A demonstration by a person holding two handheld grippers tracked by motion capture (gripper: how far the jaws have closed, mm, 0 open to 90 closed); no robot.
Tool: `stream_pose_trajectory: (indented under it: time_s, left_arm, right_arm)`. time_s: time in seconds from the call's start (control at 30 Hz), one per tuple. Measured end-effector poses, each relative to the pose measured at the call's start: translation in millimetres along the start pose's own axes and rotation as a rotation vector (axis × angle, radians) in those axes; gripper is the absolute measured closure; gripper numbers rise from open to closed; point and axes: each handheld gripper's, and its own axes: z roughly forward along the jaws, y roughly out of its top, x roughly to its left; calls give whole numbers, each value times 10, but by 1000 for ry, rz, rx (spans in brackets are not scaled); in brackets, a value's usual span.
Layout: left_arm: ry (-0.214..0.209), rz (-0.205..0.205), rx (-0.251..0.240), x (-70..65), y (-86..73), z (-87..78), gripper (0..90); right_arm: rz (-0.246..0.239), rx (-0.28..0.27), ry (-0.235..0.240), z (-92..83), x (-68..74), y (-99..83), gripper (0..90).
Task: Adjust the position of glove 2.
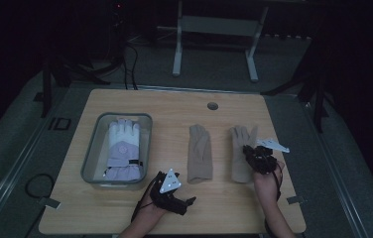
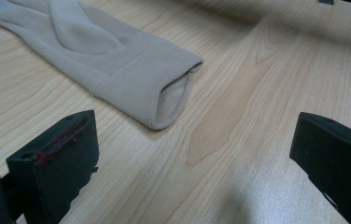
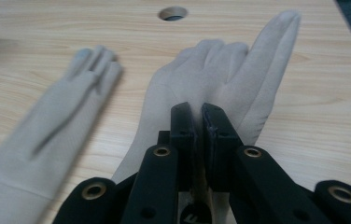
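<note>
A white-and-lilac padded glove (image 1: 123, 148) lies in a grey bin (image 1: 91, 153) on the table (image 1: 174, 106).

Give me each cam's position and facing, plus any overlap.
High view: above the person's side, looking forward and down on the table; both forearms, left gripper, right gripper.
Left gripper view: rides the left gripper, low over the wood, facing the left beige glove; jaws wide apart.
Right gripper view: rides the right gripper, shut on the right beige glove.
Shared: both gripper views show the left beige glove.

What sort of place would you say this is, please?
Probably a lab or recording room, not a home: a lone wooden table on grey carpet, dark surroundings, loose cables on the floor and a metal stand behind.
</note>
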Motion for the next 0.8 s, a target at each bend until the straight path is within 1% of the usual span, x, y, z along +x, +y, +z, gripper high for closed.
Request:
stream_pose_trajectory:
  time_s: [0.03,0.07,0.1,0.17,0.2,0.23,0.27,0.43,0.5,0.57,0.63,0.67,0.7,0.8]
  left_arm:
    - [3,4,-1,-2,0,0,13]
    - [4,5,-2,-3,0,-2,13]
    - [4,6,-1,-3,0,-2,13]
    - [5,7,1,-3,-1,-2,13]
    - [5,7,1,-3,-1,-2,13]
    - [8,7,3,-2,-3,2,13]
    - [9,7,6,-2,-4,5,13]
    - [3,13,-3,-14,-2,-1,13]
    - [4,14,-3,-17,-3,-2,13]
    - [5,13,-3,-15,-3,-2,13]
    - [3,14,-2,-15,-2,-5,13]
    - [3,14,-2,-15,-2,-5,13]
    - [5,18,-2,-17,-3,-5,13]
    - [4,16,-3,-20,-4,-4,13]
  right_arm:
    - [5,-4,7,5,46,19,835]
    - [1,-2,19,34,163,63,835]
    - [7,-5,27,45,215,79,835]
    - [-4,-6,35,67,323,115,835]
    - [-4,-6,35,67,323,115,835]
    - [2,-10,42,76,373,133,835]
    - [-2,-14,55,100,475,169,835]
    - [-1,-16,80,168,730,234,835]
    - [-10,-11,95,207,842,256,834]
    - [-16,-5,100,233,927,271,834]
    - [-8,0,110,263,1012,280,834]
    - [-8,0,110,263,1012,280,834]
    - [-7,7,111,308,1105,271,834]
    - [-11,15,114,371,1176,235,834]
